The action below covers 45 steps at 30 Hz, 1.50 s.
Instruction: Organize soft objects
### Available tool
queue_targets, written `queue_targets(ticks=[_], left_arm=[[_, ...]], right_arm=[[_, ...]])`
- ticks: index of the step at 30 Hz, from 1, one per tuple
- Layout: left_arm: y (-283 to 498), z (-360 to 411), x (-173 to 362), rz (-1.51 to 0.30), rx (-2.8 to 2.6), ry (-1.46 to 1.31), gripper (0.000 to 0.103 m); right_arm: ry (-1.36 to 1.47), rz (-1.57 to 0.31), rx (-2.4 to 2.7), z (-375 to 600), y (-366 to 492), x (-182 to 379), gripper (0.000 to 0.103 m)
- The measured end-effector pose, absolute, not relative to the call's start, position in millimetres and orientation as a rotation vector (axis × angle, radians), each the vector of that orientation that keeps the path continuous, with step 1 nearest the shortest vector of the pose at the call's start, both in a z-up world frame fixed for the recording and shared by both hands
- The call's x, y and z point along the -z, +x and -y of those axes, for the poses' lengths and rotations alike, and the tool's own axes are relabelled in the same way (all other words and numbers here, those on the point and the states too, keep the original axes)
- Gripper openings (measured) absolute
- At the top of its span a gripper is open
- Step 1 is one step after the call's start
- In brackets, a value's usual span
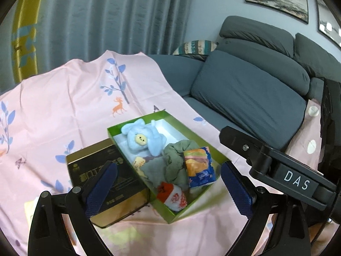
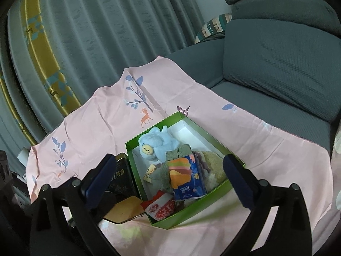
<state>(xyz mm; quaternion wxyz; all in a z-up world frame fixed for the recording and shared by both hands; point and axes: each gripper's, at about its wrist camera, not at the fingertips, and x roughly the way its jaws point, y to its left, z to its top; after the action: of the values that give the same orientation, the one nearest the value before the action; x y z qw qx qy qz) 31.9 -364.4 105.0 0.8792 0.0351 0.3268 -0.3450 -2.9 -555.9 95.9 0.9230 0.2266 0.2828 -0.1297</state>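
A green box (image 1: 204,141) (image 2: 215,137) sits on a pink sheet. In it lie a blue plush toy (image 1: 145,137) (image 2: 158,144), a grey-green cloth (image 1: 174,160) (image 2: 162,172), a blue tissue pack (image 1: 199,166) (image 2: 185,176) and a red-and-white pouch (image 1: 172,196) (image 2: 159,207). A beige towel (image 2: 213,166) shows in the right wrist view. My left gripper (image 1: 168,187) is open and empty, above the box's near end. My right gripper (image 2: 170,179) is open and empty, above the box. Its black body (image 1: 277,166) shows at the right of the left wrist view.
A black and gold tin (image 1: 106,181) (image 2: 119,183) stands against the box's left side. The pink sheet (image 1: 64,106) (image 2: 96,115) covers a grey sofa seat. Grey sofa cushions (image 1: 245,98) (image 2: 277,64) lie to the right. Grey curtains (image 1: 106,15) hang behind.
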Motion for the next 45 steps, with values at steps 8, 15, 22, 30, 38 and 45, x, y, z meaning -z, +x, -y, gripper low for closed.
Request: queue_targets(ticks=[8,15,22,30,38,45], left_arm=[[24.9,356.0,-110.7,-0.700,0.700,0.072,0.098],[21.8,353.6,-112.4,-0.717,0.692,0.075,0.098],[18.1,351.2,-114.8,-0.735,0.704,0.059,0.098],[13.9,347.0,-117.5,-0.744,0.712,0.043,0.098],[13.4,347.5,-113.5,-0.763,0.710,0.055,0.098],[13.7,346.8,-111.0,-0.774,0.708,0.057,0.098]], right_arm=[[0.416,-0.554,0.293,550.1,-16.4,-108.1,0.102],[0.392,-0.553,0.316,546.9,-26.0,-115.5,0.102],[0.402,-0.574,0.315,545.9,-39.8,-121.4,0.102],[0.405,-0.594,0.350,549.3,-47.7,-121.2,0.102],[0.403,-0.592,0.347,548.6,-49.2,-121.5,0.102],[0.394,-0.597,0.352,545.3,-49.1,-121.4,0.102]])
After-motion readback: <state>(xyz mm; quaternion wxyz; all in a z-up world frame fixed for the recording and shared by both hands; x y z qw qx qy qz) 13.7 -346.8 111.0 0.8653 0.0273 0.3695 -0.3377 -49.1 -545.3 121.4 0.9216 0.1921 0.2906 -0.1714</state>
